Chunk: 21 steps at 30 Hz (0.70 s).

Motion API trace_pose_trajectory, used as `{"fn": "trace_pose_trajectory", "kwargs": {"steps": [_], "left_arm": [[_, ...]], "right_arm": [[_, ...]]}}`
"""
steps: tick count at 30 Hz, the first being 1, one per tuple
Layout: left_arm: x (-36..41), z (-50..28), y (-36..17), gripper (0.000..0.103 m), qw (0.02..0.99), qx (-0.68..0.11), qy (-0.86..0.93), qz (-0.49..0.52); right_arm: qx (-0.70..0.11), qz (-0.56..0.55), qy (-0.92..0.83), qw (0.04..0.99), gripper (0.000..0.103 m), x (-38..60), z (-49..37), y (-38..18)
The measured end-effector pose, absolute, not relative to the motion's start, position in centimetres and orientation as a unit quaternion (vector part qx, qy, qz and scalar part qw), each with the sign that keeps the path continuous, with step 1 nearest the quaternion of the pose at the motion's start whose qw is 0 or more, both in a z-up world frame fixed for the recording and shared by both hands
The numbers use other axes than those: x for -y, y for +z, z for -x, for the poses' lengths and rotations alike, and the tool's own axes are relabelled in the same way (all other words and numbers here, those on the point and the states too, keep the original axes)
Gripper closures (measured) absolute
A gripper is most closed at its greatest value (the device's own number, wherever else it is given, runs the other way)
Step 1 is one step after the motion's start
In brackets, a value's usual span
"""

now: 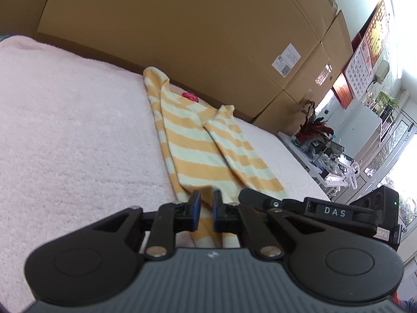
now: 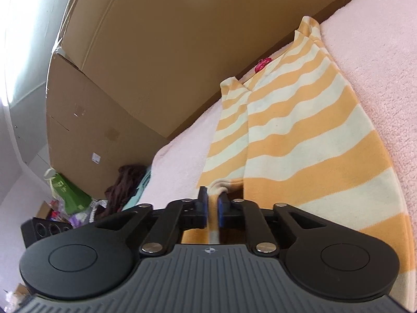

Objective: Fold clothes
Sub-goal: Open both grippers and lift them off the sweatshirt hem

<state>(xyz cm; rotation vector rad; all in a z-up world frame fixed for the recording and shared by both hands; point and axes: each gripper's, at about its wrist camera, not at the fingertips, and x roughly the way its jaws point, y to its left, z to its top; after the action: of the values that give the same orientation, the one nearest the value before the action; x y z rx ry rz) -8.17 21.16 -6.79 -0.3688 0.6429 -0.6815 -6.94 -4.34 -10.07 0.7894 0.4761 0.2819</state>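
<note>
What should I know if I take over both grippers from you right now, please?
Left gripper: jaws narrowed on the near hem of the orange-and-cream striped knit shirt; it looks pinched.
Right gripper: jaws likewise closed on the same near edge, at a bunched cream cuff.
The shirt lies flat and lengthwise on the pale pink fleece blanket, collar with its pink label at the far end by the brown cardboard boxes.
Done: both sleeves appear folded inward along the body.
Left: probably lift the hem and carry it toward the collar to fold the shirt in half, then tidy.
</note>
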Motion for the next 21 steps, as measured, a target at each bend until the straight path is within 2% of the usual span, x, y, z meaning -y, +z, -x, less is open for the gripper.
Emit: {"fn": "trace_pose_trajectory", "kwargs": {"steps": [5, 9, 13, 16, 19, 21], "left_arm": [[-21.3, 7.7, -7.5, 0.103, 0.879, -0.320, -0.309, 0.171], [-22.7, 8.8, -7.5, 0.103, 0.869, -0.316, -0.325, 0.199], [-23.7, 9.9, -7.0, 0.091, 0.865, -0.306, -0.334, 0.217], [-24.2, 10.8, -6.5, 0.091, 0.865, -0.299, -0.337, 0.221], [-23.9, 11.7, -6.4, 0.076, 0.869, -0.299, -0.338, 0.203], [-23.1, 11.9, -6.5, 0.076, 0.872, -0.306, -0.337, 0.181]], "right_arm": [[-0.227, -0.340, 0.131, 0.903, 0.095, 3.8, 7.5, -9.9], [-0.219, -0.300, 0.125, 0.920, 0.083, 3.7, 8.5, -9.2], [-0.215, -0.284, 0.123, 0.926, 0.080, 3.9, 9.2, -9.0], [-0.221, -0.280, 0.122, 0.926, 0.080, 4.1, 9.3, -9.1], [-0.231, -0.229, 0.097, 0.940, 0.085, 3.6, 9.8, -9.1], [-0.220, -0.202, 0.092, 0.950, 0.083, 3.2, 10.7, -8.7]]}}
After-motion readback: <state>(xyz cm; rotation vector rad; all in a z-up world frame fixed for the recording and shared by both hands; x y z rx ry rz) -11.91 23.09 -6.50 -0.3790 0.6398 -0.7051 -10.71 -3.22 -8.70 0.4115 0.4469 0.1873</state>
